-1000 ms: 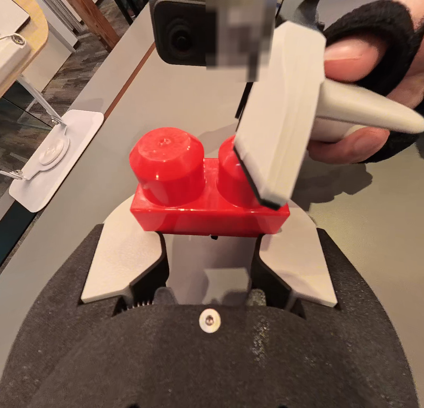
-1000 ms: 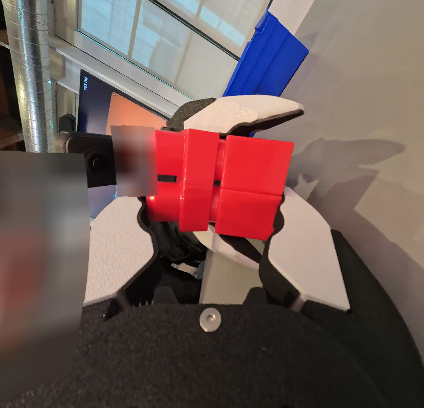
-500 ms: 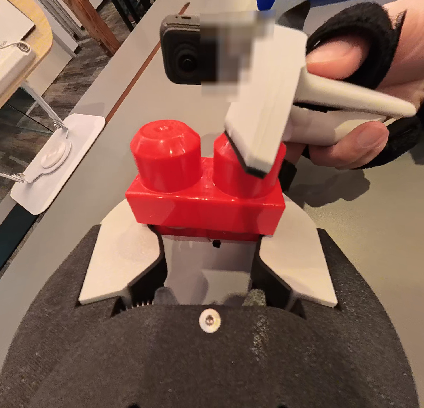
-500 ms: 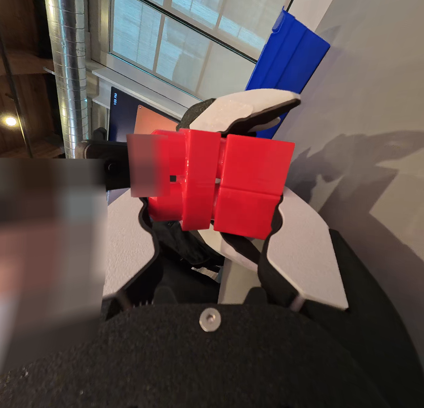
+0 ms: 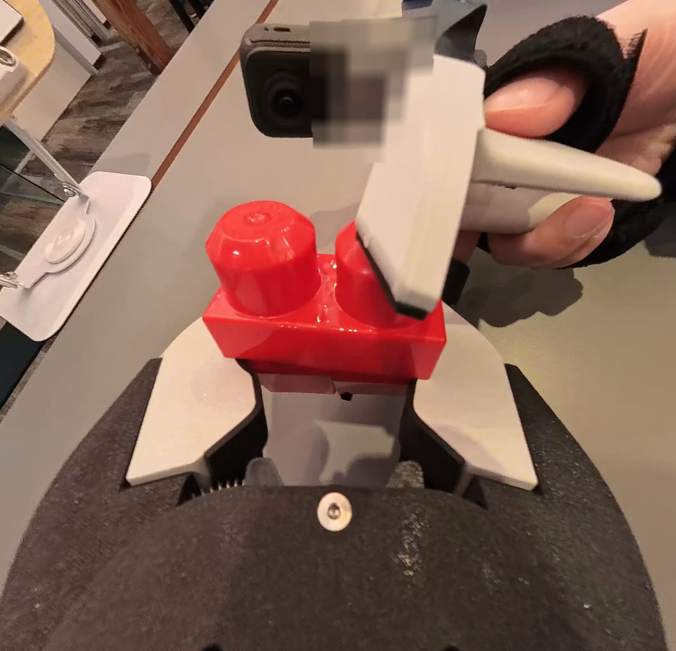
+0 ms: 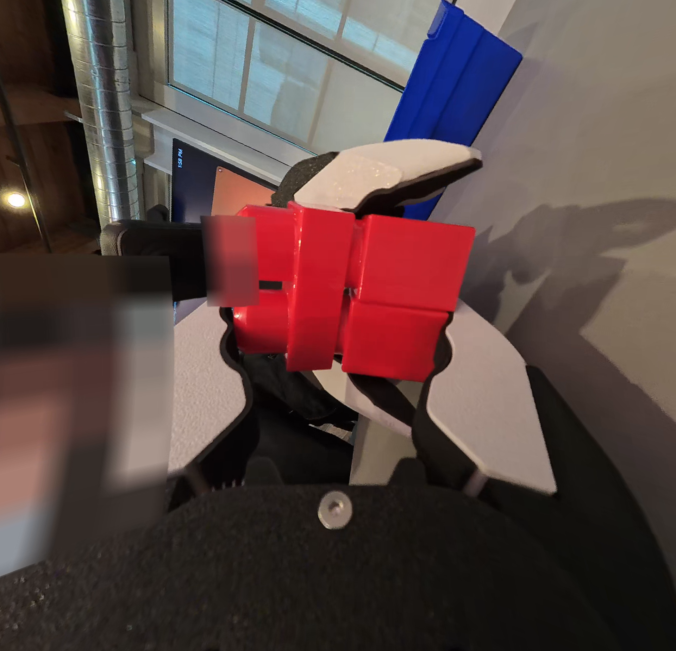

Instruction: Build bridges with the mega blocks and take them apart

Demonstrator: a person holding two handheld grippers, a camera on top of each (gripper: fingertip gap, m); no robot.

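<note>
The left gripper (image 5: pixel 329 370) is pinching the lower red blocks (image 6: pixel 406 297) at frame centre; the right gripper (image 6: pixel 336 340) is clamping the studded top block (image 5: pixel 322 326), its long axis crosswise.

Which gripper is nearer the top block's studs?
Right. The right gripper has a finger on one stud of the top red block; the left gripper clamps the lower red blocks beneath.

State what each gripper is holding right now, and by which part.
Both hold one stack of red plastic stud blocks. The left gripper clamps the lower block's sides; the right gripper grips lengthwise, studs to base, one finger against a stud.
</note>
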